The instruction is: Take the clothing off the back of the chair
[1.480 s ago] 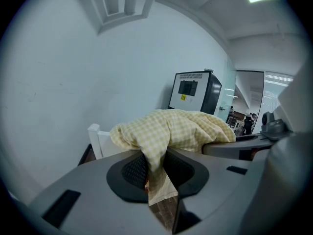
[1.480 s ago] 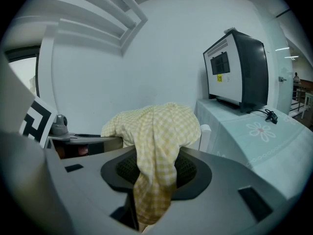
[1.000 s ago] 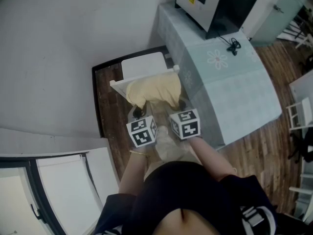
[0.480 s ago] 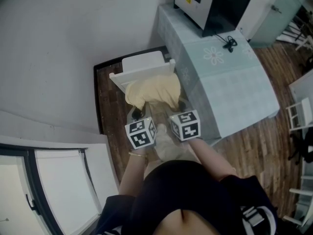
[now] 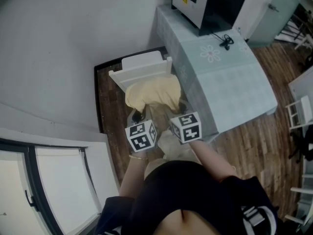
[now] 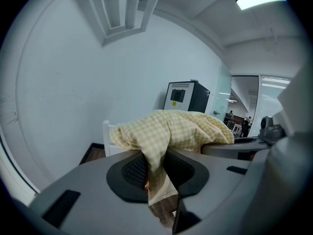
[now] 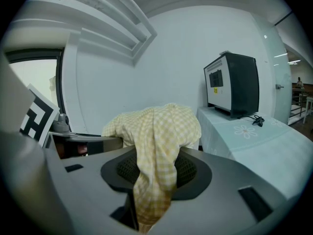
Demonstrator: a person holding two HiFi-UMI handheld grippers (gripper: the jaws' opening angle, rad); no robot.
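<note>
– So, where's the clothing (image 5: 152, 92) right now?
– Bunched up between my two grippers, just in front of the white chair (image 5: 143, 65). It's a pale yellow checked fabric, hanging right by the top rail of the chair's back. From the head view I can't tell whether it touches the rail.
– And the left gripper (image 6: 155, 173)?
– Clamped on it. In the left gripper view a fold of the checked cloth runs down between the two dark pads, pinched tight. The rest is heaped above the jaws.
– Right gripper (image 7: 154, 175) the same?
– Same story. Its jaws are closed on a thicker hank of the fabric, which drops through the gap and out below. The two grippers sit side by side, near each other, and their marker cubes face up at the head camera.
– What's around you?
– The chair stands in a corner against a white wall (image 5: 58, 43), on a wooden floor (image 5: 254, 146). Just to its right is a tabletop (image 5: 234, 87) under a pale cover with flower prints. At the far end of that sits a dark box-shaped machine (image 5: 215, 4), and a black cable (image 5: 226, 42) lies beside it.
</note>
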